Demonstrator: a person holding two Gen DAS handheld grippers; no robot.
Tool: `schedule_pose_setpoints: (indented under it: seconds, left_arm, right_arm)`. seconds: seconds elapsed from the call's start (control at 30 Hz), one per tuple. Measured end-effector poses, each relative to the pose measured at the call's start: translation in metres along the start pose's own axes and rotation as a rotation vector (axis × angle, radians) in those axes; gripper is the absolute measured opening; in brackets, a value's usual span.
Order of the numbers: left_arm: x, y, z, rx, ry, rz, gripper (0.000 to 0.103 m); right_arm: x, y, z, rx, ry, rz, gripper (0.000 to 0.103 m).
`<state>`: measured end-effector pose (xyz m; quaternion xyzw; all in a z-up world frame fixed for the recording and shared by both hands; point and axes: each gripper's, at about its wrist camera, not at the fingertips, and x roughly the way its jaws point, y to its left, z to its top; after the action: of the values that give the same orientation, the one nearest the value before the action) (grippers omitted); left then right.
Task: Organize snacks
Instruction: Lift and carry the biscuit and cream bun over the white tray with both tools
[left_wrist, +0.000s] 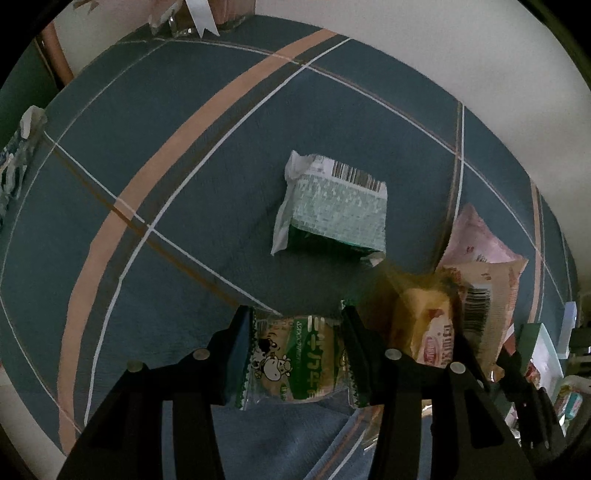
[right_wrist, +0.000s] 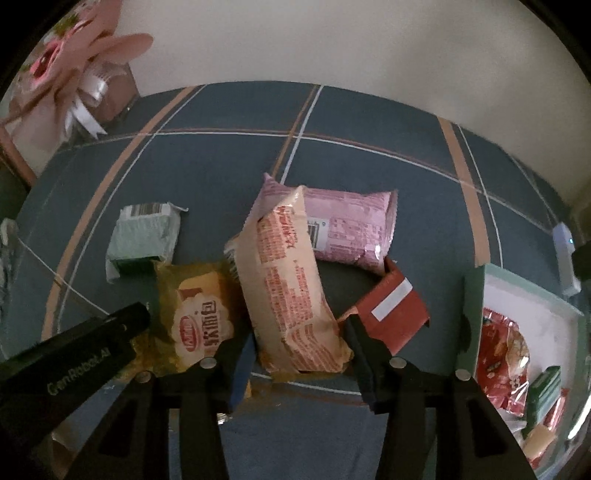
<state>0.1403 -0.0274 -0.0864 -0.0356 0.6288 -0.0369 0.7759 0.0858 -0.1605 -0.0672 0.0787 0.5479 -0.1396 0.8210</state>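
My left gripper (left_wrist: 297, 332) is shut on a small green packet with a cow picture (left_wrist: 295, 358), held above the blue checked cloth (left_wrist: 184, 184). A pale green packet with a barcode (left_wrist: 332, 210) lies ahead of it, also in the right wrist view (right_wrist: 144, 232). My right gripper (right_wrist: 301, 343) has its jaws around the near end of a long beige packet with red print (right_wrist: 291, 291). A pink packet (right_wrist: 347, 225) lies behind it, a yellow bread packet (right_wrist: 199, 317) to its left, a red box (right_wrist: 391, 314) to its right.
A pale green tray (right_wrist: 476, 317) with several snack packets stands at the right. A pink flower decoration with white ribbon (right_wrist: 81, 74) sits at the far left corner. A white device (right_wrist: 565, 251) lies at the far right. The left gripper's body (right_wrist: 74, 365) crosses the lower left.
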Motion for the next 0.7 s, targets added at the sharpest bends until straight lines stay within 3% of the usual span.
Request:
schedule_pose_setpoints:
  seconds: [0.23,0.7]
  left_arm:
    - [-0.003,-0.005,0.004,-0.01,-0.012,-0.013,0.051]
    - [-0.064,-0.006,0.002,-0.01,-0.154,-0.061,0.051]
  right_arm:
    - [-0.001,0.001,-0.001,0.01,-0.017,0.003,0.045]
    - [-0.036,-0.023,0.004,0.087,-0.074,0.047,0.041]
